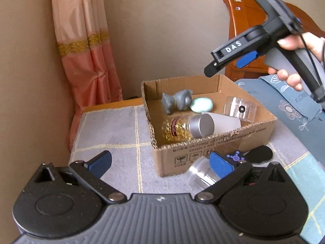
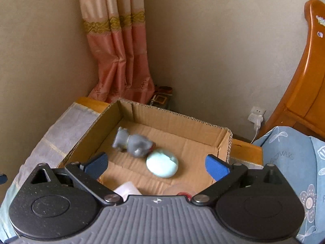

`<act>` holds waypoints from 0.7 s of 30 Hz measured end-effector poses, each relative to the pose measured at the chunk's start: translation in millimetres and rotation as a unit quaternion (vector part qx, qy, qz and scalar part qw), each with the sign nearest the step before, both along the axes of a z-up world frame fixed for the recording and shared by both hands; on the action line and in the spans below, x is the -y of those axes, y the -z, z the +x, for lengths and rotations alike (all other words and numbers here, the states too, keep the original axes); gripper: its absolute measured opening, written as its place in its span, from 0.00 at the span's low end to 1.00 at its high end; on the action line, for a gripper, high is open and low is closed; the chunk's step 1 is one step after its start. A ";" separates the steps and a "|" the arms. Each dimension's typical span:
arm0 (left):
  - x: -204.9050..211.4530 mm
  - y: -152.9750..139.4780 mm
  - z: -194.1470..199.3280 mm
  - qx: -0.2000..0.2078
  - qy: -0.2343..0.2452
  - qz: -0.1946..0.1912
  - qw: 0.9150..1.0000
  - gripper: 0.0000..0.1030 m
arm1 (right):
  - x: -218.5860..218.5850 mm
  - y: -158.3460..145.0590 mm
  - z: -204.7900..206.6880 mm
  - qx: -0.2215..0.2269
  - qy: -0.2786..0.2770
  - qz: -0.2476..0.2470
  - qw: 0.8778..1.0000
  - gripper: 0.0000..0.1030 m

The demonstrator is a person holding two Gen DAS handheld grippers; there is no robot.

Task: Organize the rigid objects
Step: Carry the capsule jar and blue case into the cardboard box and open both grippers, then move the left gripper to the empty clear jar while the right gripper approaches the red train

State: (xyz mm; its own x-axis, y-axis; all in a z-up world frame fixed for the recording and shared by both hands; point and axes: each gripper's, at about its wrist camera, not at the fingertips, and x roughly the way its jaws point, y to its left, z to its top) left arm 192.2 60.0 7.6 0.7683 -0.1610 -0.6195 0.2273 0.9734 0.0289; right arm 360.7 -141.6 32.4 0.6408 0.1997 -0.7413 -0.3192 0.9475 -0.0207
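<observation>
Surface with checked grey cloth carries cardboard box. Inside box: grey animal figurine lying beside pale green egg-shaped piece, gold-filled bottle with silver cap, clear round container. Outside box, against front wall: clear cup, black flat piece. Right gripper hovers over box, fingers wide, empty. Left gripper low before box, fingers wide, empty.

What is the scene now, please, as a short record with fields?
box: cardboard box, open, on the checked cloth
in box: grey animal figure, pale green egg shape, gold jar, clear tub
outside box: clear cup, black flat piece
left hand-held gripper: open, empty
right hand-held gripper: open, above box
</observation>
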 end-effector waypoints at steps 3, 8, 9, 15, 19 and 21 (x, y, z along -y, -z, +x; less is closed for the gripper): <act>-0.2 2.6 -4.0 -0.002 -0.011 0.004 1.000 0.99 | -1.0 1.3 -16.1 -0.005 -0.003 -0.008 1.000 1.00; -0.3 3.5 -12.5 -0.004 -0.022 0.002 1.000 0.99 | 6.0 4.9 -45.2 -0.027 0.014 0.001 1.000 1.00; -0.7 3.5 -14.5 -0.005 -0.023 -0.002 1.000 0.99 | 7.6 5.8 -50.8 -0.030 0.017 0.006 0.999 1.00; 0.5 5.6 -24.7 -0.009 -0.040 0.006 0.999 0.99 | 22.6 16.0 -89.5 -0.052 0.031 0.043 0.997 1.00; -1.2 7.9 -30.8 -0.014 -0.053 0.002 0.999 0.99 | 29.1 28.0 -114.3 -0.046 0.044 0.052 0.997 1.00; -1.7 9.5 -32.8 -0.018 -0.060 0.000 0.998 0.99 | 32.4 36.5 -124.2 -0.047 0.055 0.054 0.996 1.00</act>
